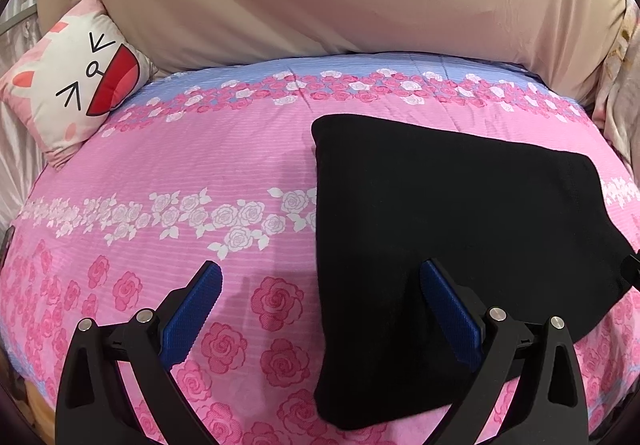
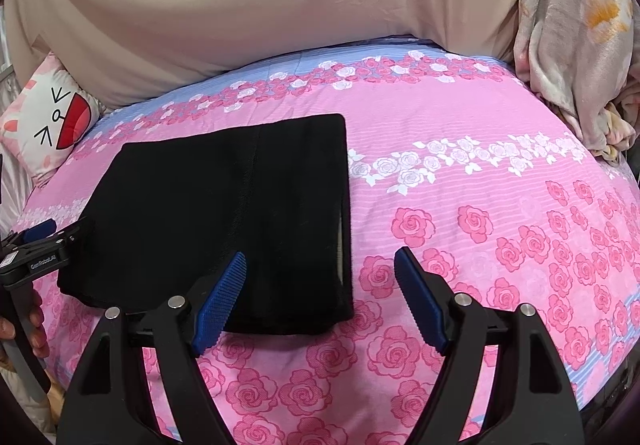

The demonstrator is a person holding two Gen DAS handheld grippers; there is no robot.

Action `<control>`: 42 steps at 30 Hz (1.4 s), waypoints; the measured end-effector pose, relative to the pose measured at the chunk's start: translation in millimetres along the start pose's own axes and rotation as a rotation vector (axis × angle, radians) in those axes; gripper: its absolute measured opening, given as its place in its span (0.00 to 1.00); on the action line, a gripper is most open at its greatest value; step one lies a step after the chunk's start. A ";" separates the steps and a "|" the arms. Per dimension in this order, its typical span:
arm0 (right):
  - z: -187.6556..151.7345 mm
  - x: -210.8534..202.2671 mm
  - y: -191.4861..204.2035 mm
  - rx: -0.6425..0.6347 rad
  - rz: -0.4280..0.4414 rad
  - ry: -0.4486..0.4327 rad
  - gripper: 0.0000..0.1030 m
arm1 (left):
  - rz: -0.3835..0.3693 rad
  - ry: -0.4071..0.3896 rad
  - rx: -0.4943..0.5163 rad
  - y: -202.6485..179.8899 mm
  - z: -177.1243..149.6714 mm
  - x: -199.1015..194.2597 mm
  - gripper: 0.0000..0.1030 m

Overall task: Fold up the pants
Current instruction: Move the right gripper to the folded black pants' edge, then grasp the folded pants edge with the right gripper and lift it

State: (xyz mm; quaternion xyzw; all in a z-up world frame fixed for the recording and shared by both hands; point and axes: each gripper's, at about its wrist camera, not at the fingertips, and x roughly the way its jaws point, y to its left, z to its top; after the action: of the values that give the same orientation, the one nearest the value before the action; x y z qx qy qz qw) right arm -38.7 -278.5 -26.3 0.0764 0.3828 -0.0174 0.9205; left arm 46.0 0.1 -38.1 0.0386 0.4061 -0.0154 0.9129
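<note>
The folded black pants (image 1: 448, 245) lie flat on the pink quilt (image 1: 192, 165), at 1 o'clock of the wide-open, empty left gripper (image 1: 320, 309) and 10 o'clock of the equally open, empty right gripper (image 2: 320, 297).

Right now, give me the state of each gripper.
Left gripper: open, holding nothing.
Right gripper: open, holding nothing; black pants lie folded.

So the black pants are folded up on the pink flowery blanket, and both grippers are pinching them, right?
Not quite. The black pants are folded on the pink flowery blanket, but neither gripper pinches them. The right wrist view shows the right gripper open, and the left wrist view shows the left gripper open too.
</note>
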 end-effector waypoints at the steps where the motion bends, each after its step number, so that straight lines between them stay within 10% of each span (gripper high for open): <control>1: 0.3 -0.2 -3.1 0.006 0.006 0.002 0.72 | -0.009 0.003 -0.006 2.8 -1.0 -1.9 0.95; 13: -8.5 26.9 -18.5 0.156 0.198 0.121 0.73 | -0.260 0.172 -0.129 4.7 -18.9 18.6 0.95; 21: -9.1 41.0 -26.3 0.262 0.272 0.147 0.74 | -0.288 0.185 -0.143 -1.8 -18.0 27.2 0.95; 42: 13.5 66.5 -23.5 0.205 0.205 0.148 0.80 | -0.083 0.082 0.036 -27.1 6.6 31.5 0.95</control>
State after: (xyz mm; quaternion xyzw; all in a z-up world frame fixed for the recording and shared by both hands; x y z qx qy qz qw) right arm 15.6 -302.1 -67.0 0.2097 0.4362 0.0431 0.8740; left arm 70.3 -27.3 -58.7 0.0385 0.4438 -0.0589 0.8933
